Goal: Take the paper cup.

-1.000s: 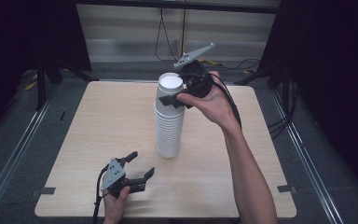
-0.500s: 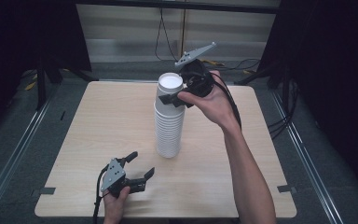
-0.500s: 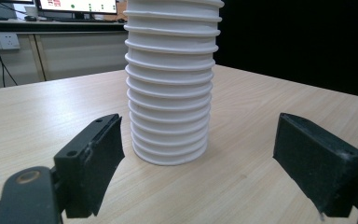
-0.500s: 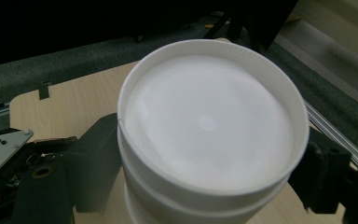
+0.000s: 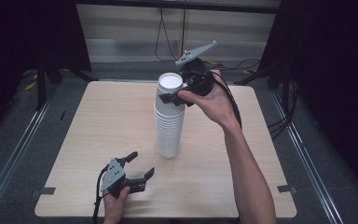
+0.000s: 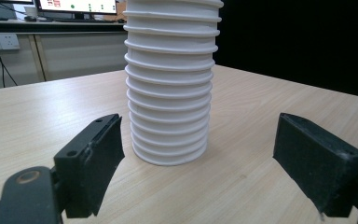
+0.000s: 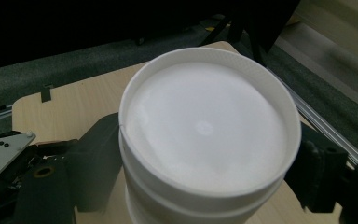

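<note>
A: One tabletop (image 5: pixel 98 121), light wood grain, rounded corners, dark floor around it. Next item?

B: One stack of white paper cups (image 5: pixel 169 123), nested, upright near the middle of the tabletop, rolled rims ribbing its side. In the left gripper view the stack (image 6: pixel 170 79) stands just beyond the jaws, between them in line of sight, untouched.

A: Top cup?

B: Top cup (image 5: pixel 171 88), white, mouth up, seated in the stack. In the right gripper view its rim (image 7: pixel 205 123) sits between two black jaws.

A: Right hand-held gripper?

B: Right hand-held gripper (image 5: pixel 172 97), held in the right hand (image 5: pixel 214 100) at the head of the stack, grey three-cornered plate above. Jaws stand either side of the top cup, against its wall just below the rim; clamped on it, as far as shows.

A: Left hand-held gripper?

B: Left hand-held gripper (image 5: pixel 141 165), at the near edge of the tabletop, jaws spread wide apart, holding nothing, well apart from the stack's base.
</note>
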A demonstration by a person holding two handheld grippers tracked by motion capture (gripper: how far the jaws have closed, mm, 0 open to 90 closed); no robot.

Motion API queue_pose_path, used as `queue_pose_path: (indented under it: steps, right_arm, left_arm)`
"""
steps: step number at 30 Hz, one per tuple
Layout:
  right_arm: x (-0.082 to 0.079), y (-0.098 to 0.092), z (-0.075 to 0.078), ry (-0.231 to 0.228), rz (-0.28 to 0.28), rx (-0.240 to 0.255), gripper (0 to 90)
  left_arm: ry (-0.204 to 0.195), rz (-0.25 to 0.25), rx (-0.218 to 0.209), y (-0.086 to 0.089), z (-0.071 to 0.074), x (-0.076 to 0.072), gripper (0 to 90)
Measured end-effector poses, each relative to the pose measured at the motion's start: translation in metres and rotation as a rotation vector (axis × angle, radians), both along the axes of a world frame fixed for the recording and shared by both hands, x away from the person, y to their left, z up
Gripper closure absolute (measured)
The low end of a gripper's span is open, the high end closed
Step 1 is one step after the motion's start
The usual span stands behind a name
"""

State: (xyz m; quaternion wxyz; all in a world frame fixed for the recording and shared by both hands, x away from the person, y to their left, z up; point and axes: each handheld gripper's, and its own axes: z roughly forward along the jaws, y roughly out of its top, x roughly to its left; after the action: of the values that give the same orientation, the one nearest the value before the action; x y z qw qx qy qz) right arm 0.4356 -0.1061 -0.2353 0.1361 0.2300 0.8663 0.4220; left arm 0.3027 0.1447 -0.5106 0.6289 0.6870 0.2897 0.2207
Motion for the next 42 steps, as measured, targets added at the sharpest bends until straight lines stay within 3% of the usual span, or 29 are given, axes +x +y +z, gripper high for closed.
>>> queue_pose_path:
  steps: [9,11,14,23,27,31,34,42]
  right_arm:
    - [0.0,-0.001,0.003,-0.003,0.004,0.009,22.5]
    - [-0.004,-0.004,0.011,-0.035,-0.008,0.066,22.8]
    - [-0.005,-0.007,0.02,-0.029,-0.007,0.085,22.8]
    - [-0.006,-0.014,0.021,-0.05,-0.007,0.149,23.1]
    - [-0.011,-0.019,0.024,-0.08,-0.005,0.211,23.2]
    - [-0.015,-0.023,0.024,-0.098,-0.006,0.24,23.2]
    - [-0.018,-0.028,0.023,-0.109,-0.012,0.294,23.2]
    - [-0.021,-0.035,0.021,-0.129,-0.012,0.355,23.2]
  left_arm:
    - [0.0,0.0,-0.001,0.0,0.0,0.0,15.6]
    - [-0.001,0.001,-0.001,0.0,0.0,0.0,15.7]
    - [0.0,0.001,-0.001,0.0,0.0,0.0,15.7]
    - [0.001,0.0,-0.004,0.0,0.0,0.0,15.6]
    - [0.0,0.0,-0.001,0.0,0.0,0.0,15.7]
    - [0.0,0.001,-0.002,0.0,0.0,0.0,15.7]
    - [0.001,0.002,-0.003,0.0,0.0,0.0,15.6]
    - [0.001,0.001,-0.005,0.0,0.0,0.0,15.6]
